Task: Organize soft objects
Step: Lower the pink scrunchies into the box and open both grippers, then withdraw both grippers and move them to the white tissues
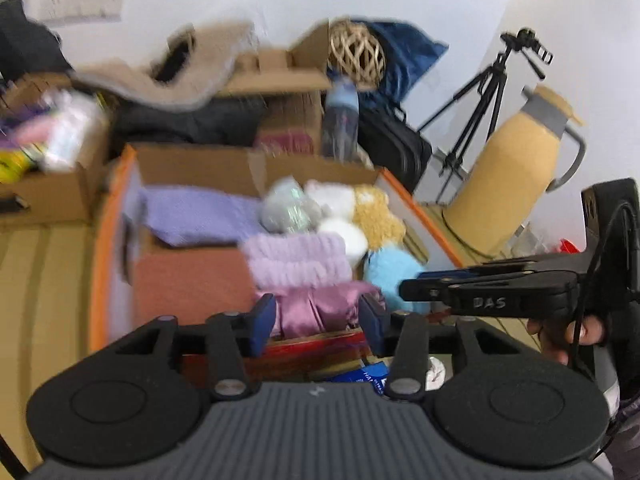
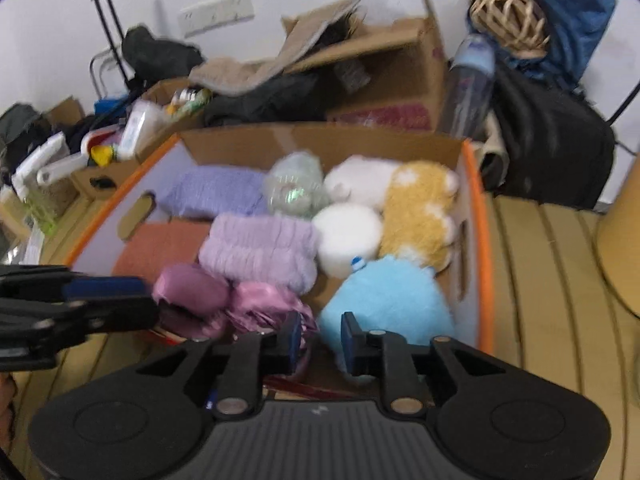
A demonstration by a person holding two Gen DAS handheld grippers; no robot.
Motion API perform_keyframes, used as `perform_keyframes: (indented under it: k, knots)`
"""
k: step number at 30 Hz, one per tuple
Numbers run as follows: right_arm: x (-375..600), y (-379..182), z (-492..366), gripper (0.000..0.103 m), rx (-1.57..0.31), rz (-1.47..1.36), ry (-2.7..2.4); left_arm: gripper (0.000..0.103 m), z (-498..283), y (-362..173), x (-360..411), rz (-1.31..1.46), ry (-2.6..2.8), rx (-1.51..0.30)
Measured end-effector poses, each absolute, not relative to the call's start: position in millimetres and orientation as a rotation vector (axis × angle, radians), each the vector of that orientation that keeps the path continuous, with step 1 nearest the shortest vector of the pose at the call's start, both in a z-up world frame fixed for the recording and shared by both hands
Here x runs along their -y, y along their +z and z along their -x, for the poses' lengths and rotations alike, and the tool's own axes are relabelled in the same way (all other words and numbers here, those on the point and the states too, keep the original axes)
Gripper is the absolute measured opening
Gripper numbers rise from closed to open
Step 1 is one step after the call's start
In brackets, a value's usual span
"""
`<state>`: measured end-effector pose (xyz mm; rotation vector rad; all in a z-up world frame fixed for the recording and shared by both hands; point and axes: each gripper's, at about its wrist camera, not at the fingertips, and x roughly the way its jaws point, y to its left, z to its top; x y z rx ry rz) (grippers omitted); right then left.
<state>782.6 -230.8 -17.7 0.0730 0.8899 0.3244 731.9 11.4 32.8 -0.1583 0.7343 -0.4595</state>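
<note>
Right wrist view: an orange-edged cardboard box (image 2: 482, 240) on the counter (image 2: 548, 264) is seen packed, from left to right, with a rust cloth (image 2: 156, 246), lilac knit (image 2: 260, 250), shiny pink fabric (image 2: 264, 306), white plush (image 2: 348, 238), blue plush (image 2: 386, 300) and yellow plush (image 2: 420, 216). The left gripper (image 1: 318, 320) is held apart and empty; the right gripper (image 2: 320, 338) likewise. Behind, a bottle (image 2: 470, 84) and black bag (image 2: 556, 148) are seen.

Both views are bright under soft, even indoor light with weak shadows. Motion blur smears the box (image 2: 476, 208) and its contents. Fisheye distortion bends the edges, and the corners are dark.
</note>
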Motion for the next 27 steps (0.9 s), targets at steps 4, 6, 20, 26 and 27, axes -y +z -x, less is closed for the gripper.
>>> perform_keyframes:
  k: [4, 6, 20, 26, 27]
  knots:
    - [243, 26, -751, 0.026, -0.823, -0.096, 0.314, 0.048, -693, 79, -29, 0.126, -0.397, -0.659]
    - [246, 55, -726, 0.028, -0.772, -0.096, 0.32, 0.048, -672, 99, -35, 0.115, -0.383, -0.633]
    - [251, 88, -468, 0.058, -0.44, 0.02, 0.353, 0.067, -412, 86, -38, 0.097, -0.272, -0.332]
    - [249, 44, -348, 0.069, -0.379, 0.035, 0.325, 0.083, -299, 47, -41, 0.116, -0.202, -0.272]
    - [250, 37, -328, 0.07, -0.381, 0.017, 0.32, 0.086, -280, 42, -40, 0.113, -0.186, -0.259]
